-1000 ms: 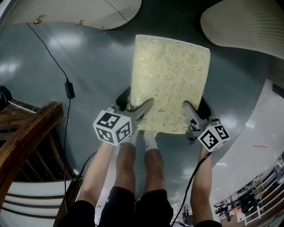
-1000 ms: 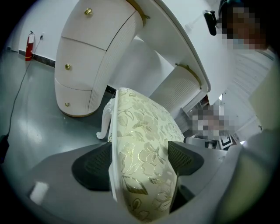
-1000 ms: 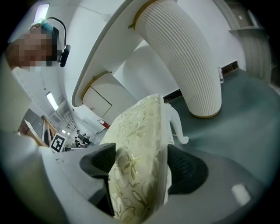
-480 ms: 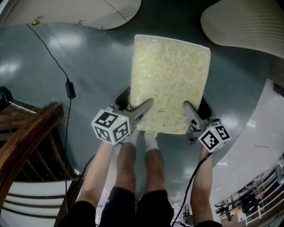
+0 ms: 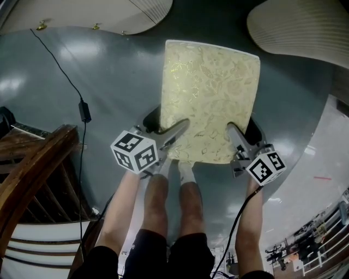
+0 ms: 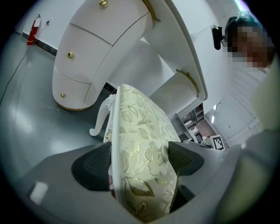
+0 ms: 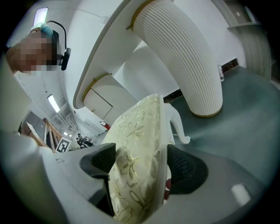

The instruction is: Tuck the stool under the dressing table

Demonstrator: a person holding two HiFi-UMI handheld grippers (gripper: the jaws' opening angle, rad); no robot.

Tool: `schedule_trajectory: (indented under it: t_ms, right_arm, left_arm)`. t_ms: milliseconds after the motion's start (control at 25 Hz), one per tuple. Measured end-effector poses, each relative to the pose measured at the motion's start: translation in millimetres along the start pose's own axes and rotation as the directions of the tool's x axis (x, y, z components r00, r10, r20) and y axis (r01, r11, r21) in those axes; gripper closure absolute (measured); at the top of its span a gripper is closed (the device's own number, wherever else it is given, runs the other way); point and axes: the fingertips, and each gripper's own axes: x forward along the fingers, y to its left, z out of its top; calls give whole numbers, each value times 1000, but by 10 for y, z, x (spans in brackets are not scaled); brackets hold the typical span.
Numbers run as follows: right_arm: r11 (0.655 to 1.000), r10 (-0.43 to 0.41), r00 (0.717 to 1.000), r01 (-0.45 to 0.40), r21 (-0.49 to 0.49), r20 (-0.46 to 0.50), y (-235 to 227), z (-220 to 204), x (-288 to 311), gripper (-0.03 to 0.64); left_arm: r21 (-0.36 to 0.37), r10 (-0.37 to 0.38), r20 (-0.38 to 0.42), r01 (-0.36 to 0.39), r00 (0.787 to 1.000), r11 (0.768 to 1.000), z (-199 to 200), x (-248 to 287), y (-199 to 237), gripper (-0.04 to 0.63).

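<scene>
The stool [image 5: 210,98] has a cream, gold-leaf cushion and white curved legs, and stands on the grey floor in front of the person. My left gripper [image 5: 166,131] is shut on the cushion's near left corner; the left gripper view shows the seat [image 6: 142,164] pinched between both pads. My right gripper [image 5: 240,136] is shut on the near right corner, with the cushion [image 7: 135,170] squeezed between its pads. The white dressing table's two ribbed pedestals [image 5: 109,13] [image 5: 305,30] stand ahead on the left and right, and a gap lies between them. One stool leg [image 6: 99,119] shows below the seat.
A dark wooden stair rail [image 5: 32,169] rises at the lower left. A black cable with an adapter [image 5: 84,110] runs across the floor on the left. The person's bare legs and white socks [image 5: 182,173] are just behind the stool. A pale floor area [image 5: 322,158] lies at the right.
The stool and both grippers have shifted a little forward, towards the gap between the pedestals. Both grips are unchanged.
</scene>
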Motion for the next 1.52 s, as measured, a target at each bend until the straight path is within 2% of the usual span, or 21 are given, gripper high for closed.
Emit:
schedule_trajectory:
  t_ms: [320,600,920,1520]
  right_arm:
    - [997,-23,998,19,68,62,-15,39,0,255]
    - [998,-44,997,40,51,69,-18,25,2,255]
    - [998,-42,996,39,49,76,6,22,-2,255]
    - [995,-45,998,41,93,49,40,9,-52,255]
  left_arm:
    - [-31,32,48,-31,998,999,32,-12,10,175]
    - [-31,42,45,-41,998,999,20,-11,11,175]
    - [3,49,55,-50,997,999,41,-24,6,175]
    - [-14,63,15,-63,998,998,74,-74,-34,176]
